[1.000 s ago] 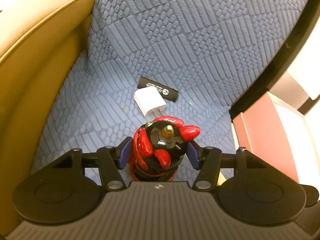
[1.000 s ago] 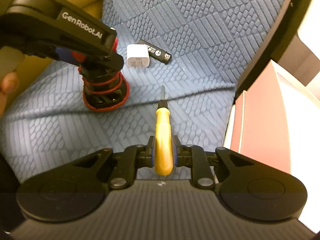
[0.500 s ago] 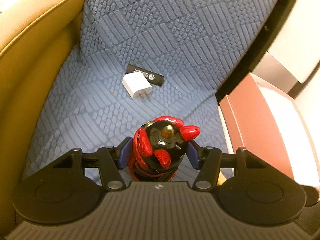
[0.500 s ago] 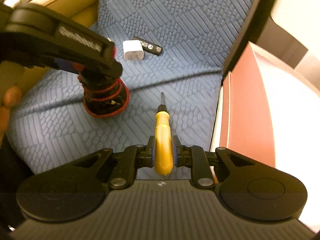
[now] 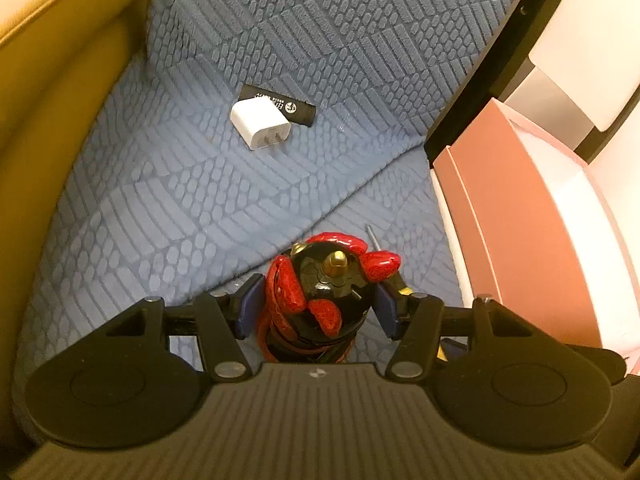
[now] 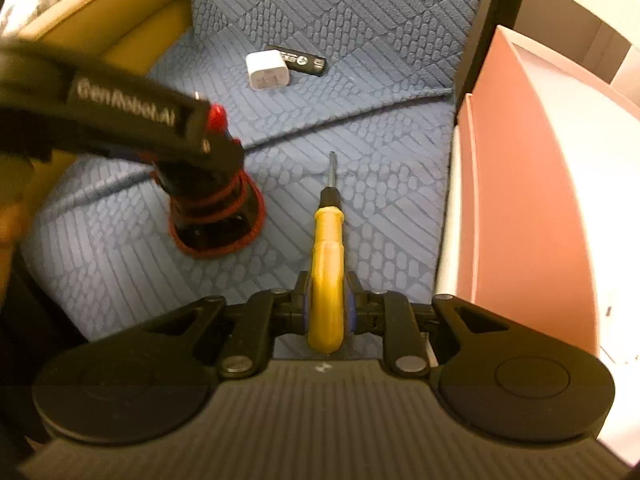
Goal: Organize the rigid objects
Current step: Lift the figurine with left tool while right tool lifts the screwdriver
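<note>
My left gripper (image 5: 316, 306) is shut on a black and red figurine (image 5: 320, 300), held upright above the blue seat cushion (image 5: 160, 220). In the right wrist view the figurine's round base (image 6: 216, 228) hangs under the left gripper's blurred body (image 6: 120, 116). My right gripper (image 6: 326, 304) is shut on a yellow-handled screwdriver (image 6: 328, 248), tip pointing away over the cushion. A white charger plug (image 5: 260, 122) lies on the cushion touching a black lighter-like stick (image 5: 292, 106); both also show in the right wrist view, the plug (image 6: 267, 69) and the stick (image 6: 302, 60).
A pink open box (image 6: 532, 184) stands right of the cushion, its wall close to the screwdriver; it also shows in the left wrist view (image 5: 516, 216). A tan leather armrest (image 5: 48, 128) bounds the cushion on the left. The blue backrest (image 5: 340, 20) rises behind.
Both grippers have pulled back and shifted right with their objects held. The plug and stick now sit farther away, and more of the pink box shows.
</note>
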